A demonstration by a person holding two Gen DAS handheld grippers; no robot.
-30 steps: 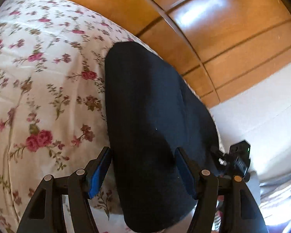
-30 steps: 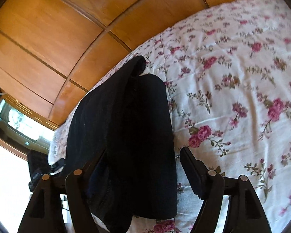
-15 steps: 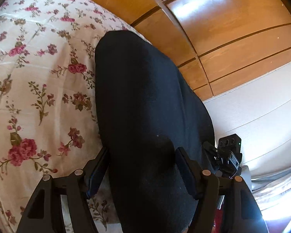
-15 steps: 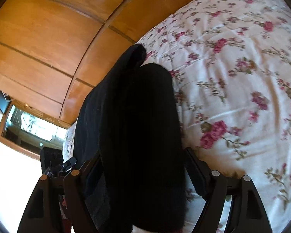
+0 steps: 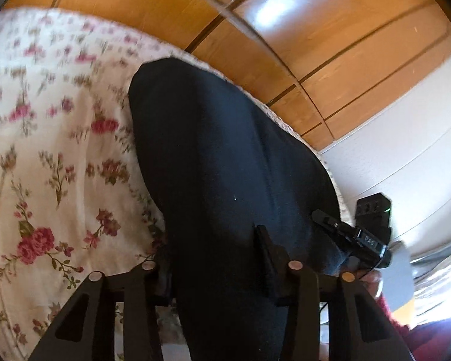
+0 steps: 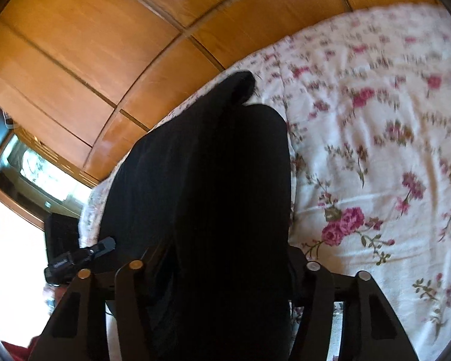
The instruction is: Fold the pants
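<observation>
Black pants point(image 5: 225, 150) lie lengthwise on a floral bedspread point(image 5: 60, 180), running away from me toward the bed's far edge. My left gripper point(image 5: 213, 261) is closing on the near end of the cloth; its right finger point(image 5: 264, 252) digs into the fabric and its left finger is half hidden at the cloth's edge. In the right wrist view the pants point(image 6: 219, 165) fill the middle. My right gripper point(image 6: 228, 264) is closing too, with the cloth bunched between its jaws and its right finger point(image 6: 296, 258) against the fabric's edge.
Glossy wooden panels point(image 5: 285, 30) rise behind the bed, beside a white wall point(image 5: 406, 135). The bedspread point(image 6: 375, 150) stretches wide to one side of the pants. A framed mirror or window point(image 6: 36, 174) shows at the left of the right wrist view. Each view catches the other gripper's black body point(image 5: 360, 240).
Both pairs of jaws have narrowed from wide apart onto the pants' near end. The cloth now bulges up between the fingers, and both views have shifted and rolled slightly.
</observation>
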